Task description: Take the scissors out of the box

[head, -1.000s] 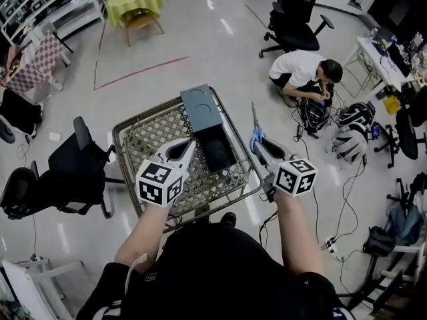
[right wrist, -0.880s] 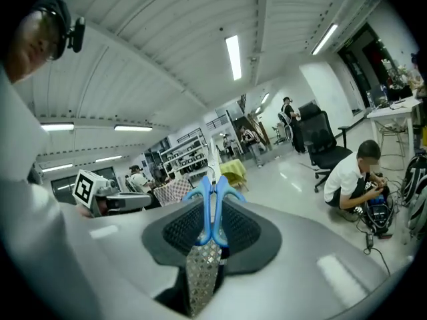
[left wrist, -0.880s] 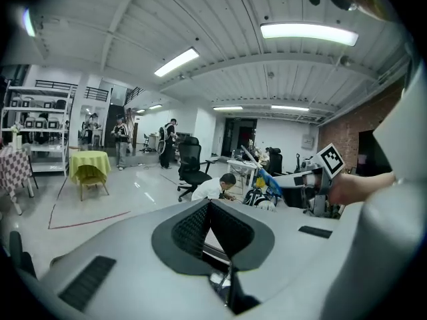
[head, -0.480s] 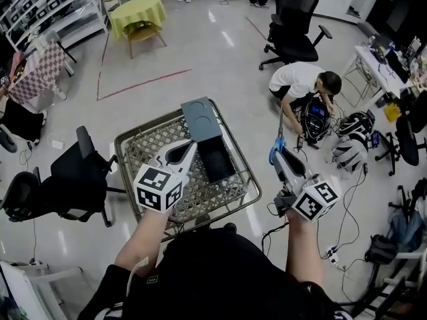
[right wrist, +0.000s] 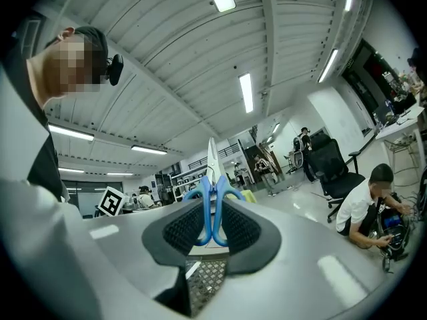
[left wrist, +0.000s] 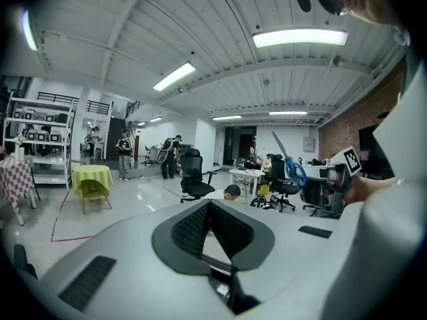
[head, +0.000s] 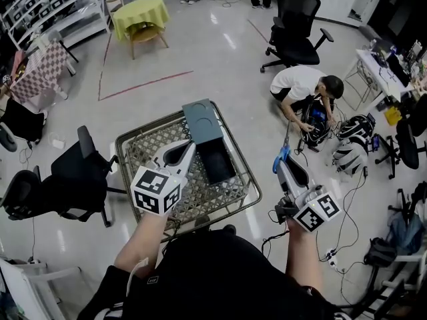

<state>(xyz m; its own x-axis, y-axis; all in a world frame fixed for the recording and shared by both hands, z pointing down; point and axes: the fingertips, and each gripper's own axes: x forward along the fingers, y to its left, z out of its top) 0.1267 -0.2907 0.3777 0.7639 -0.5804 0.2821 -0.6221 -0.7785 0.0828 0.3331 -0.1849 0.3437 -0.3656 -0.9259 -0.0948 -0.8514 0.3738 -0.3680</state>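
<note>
As right claw [head: 283, 169] clamps scissors [head: 281, 153] — box [head: 217, 157] (seemingly) open

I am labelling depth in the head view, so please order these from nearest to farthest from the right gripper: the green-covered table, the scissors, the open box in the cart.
1. scissors: held in the right gripper itself.
2. box: to its left, inside the cart.
3. green-covered table: far away on the floor, upper left of the view.
</note>
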